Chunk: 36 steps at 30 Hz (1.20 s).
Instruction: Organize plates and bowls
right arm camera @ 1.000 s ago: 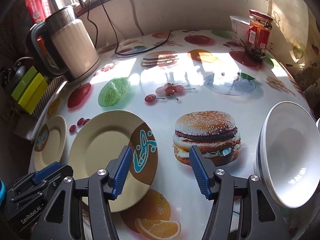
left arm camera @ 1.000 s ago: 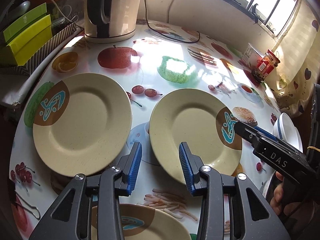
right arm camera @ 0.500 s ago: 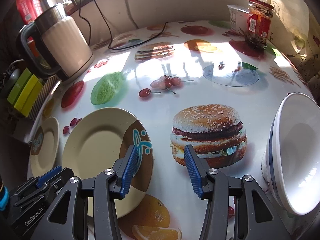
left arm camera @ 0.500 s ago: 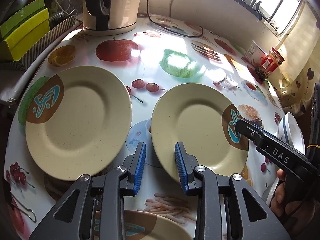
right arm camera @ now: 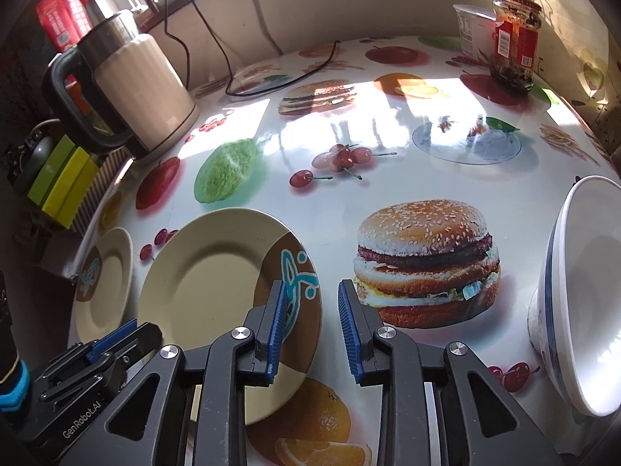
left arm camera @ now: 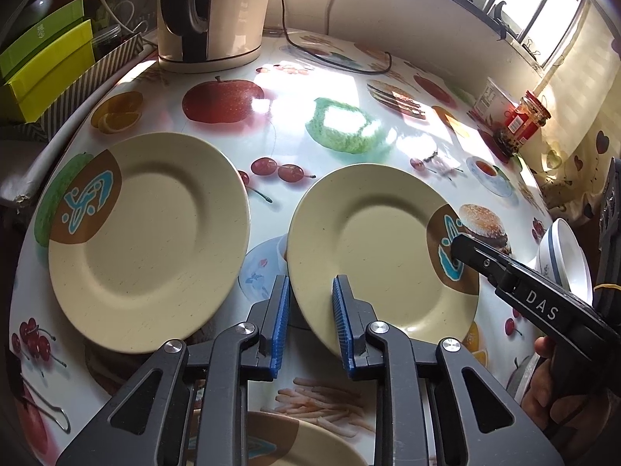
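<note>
Three cream plates with a brown-and-blue patch lie on the fruit-print table. The left plate lies flat; the middle plate is to its right, seen also in the right wrist view; a third plate peeks under the left gripper. My left gripper is open, its jaws straddling the middle plate's near-left rim. My right gripper is open, its jaws straddling that plate's right rim over the blue pattern. A white bowl with blue rings stands at the right.
An electric kettle with its cord stands at the back. Green boxes sit in a striped tray at the left edge. A red-lidded jar and a white tub stand at the far right.
Both grippers have narrowed their jaws and moved in on the middle plate's opposite rims. The plates have not moved.
</note>
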{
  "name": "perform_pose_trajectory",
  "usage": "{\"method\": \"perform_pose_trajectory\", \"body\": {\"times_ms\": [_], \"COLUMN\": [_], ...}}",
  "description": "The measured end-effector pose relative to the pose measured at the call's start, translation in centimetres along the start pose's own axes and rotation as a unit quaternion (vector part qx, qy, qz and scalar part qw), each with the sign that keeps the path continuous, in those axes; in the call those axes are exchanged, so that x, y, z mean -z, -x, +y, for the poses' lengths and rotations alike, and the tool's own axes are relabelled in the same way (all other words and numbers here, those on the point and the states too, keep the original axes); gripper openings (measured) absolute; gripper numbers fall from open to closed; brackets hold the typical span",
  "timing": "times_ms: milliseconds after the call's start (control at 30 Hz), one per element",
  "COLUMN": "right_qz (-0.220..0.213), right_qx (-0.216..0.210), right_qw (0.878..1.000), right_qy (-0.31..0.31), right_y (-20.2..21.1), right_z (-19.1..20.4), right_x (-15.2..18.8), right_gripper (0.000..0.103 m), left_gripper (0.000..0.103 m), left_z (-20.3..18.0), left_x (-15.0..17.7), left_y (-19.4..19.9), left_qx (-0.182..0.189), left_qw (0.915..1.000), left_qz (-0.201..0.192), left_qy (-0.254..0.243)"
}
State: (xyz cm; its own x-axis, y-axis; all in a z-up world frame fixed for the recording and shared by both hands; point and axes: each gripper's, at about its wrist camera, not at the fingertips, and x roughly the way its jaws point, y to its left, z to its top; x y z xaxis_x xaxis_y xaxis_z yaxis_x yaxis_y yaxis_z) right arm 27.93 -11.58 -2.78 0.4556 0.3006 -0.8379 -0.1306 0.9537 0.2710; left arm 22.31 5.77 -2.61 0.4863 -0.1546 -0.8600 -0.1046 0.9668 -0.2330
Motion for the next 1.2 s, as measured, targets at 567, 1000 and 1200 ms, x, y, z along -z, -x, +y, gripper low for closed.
{"method": "perform_pose_trajectory", "body": {"times_ms": [567,1000,1200], "right_qz": [-0.003,-0.017,-0.026], "right_qx": [-0.005,-0.014,-0.021], "right_qw": [1.000,1.000,0.999], "right_qy": [0.004,0.018,0.022], "right_y": [0.2,2.1,3.6], "right_z": [0.1,0.7,1.3], "right_x": [0.0,0.2,0.6], "right_gripper": [0.018,0.018,0.018], "left_gripper": [0.023,0.023,0.023], "left_z": [-0.1,0.0,0.2], "left_x": [-0.1,0.4,0.9], "left_y": [0.2,2.4,3.9], "left_qx": [-0.002,0.000,-0.001], "left_qw": [1.0000,0.9995,0.9991], "left_qz": [-0.008,-0.031,-0.043], "left_qy": [0.001,0.002,0.003]}}
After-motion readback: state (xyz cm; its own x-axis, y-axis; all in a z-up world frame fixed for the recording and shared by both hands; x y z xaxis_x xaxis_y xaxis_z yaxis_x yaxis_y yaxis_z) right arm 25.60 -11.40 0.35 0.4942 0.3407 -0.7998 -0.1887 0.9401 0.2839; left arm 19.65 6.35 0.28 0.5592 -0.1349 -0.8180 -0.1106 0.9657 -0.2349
